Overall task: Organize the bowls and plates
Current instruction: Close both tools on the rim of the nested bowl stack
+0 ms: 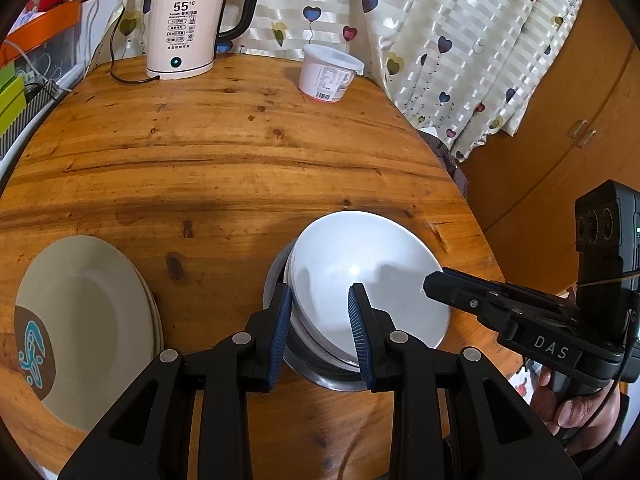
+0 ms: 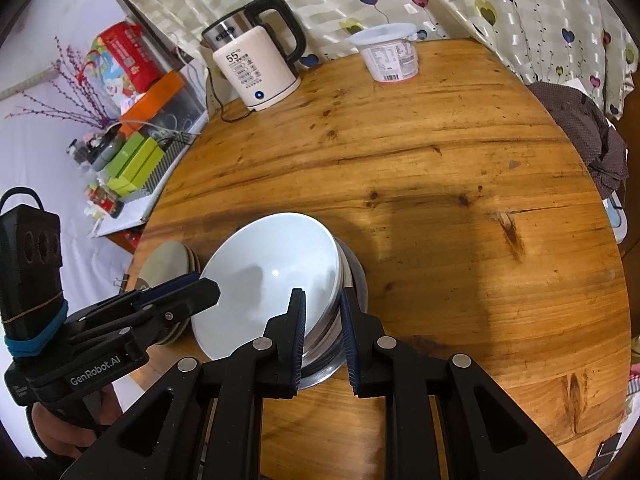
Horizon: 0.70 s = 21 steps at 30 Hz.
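Wooden table (image 1: 224, 152): white bowls (image 1: 360, 272) nested in steel bowl (image 1: 320, 376)

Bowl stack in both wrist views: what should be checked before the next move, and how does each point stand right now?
1. Top white bowl sits level in the stack: not ok, it is tilted.
2. Left hand-held gripper straddles the bowl rims: ok, one pad inside, one outside.
3. Right hand-held gripper straddles the opposite rim: ok.
4. Pads actually pressing on the rims: cannot tell for either gripper.
5. Steel bowl under the stack rests on the table: ok.
6. Plates stand apart from the bowls: ok, bare wood lies between them.
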Tool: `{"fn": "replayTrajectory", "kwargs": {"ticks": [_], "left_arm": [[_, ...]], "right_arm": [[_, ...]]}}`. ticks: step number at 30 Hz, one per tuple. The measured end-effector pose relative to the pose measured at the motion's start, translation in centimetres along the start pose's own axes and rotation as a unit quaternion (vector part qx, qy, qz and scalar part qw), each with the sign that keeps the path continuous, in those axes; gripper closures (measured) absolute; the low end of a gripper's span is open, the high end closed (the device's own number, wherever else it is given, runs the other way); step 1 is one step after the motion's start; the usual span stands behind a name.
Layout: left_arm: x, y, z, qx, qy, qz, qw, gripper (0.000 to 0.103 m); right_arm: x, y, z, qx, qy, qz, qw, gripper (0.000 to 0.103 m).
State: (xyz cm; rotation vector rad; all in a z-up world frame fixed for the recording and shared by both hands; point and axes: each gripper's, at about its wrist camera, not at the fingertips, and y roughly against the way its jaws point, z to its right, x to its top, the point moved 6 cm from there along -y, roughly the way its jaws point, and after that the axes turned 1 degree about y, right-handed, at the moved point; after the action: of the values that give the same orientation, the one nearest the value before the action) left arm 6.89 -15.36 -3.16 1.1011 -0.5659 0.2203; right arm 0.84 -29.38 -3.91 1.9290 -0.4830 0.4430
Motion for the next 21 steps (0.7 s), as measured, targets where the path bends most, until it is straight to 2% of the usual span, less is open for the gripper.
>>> {"fn": "replayTrajectory", "kwargs": {"ticks": [11,21], "left_arm": [[0.15,0.60,0.30,0.004,-0.013,0.026,0.9996,0.073],[-0.18,0.22,0.01,0.004,-0.009,0.019,0.9998,0.073]], "right_arm": [[0.01,-0.10,-0.06,-0.003,0.016,0.011,1.000,0.086],[-0.13,-0.28,0.00,0.000,0.013,0.007,1.000,0.086]]}}
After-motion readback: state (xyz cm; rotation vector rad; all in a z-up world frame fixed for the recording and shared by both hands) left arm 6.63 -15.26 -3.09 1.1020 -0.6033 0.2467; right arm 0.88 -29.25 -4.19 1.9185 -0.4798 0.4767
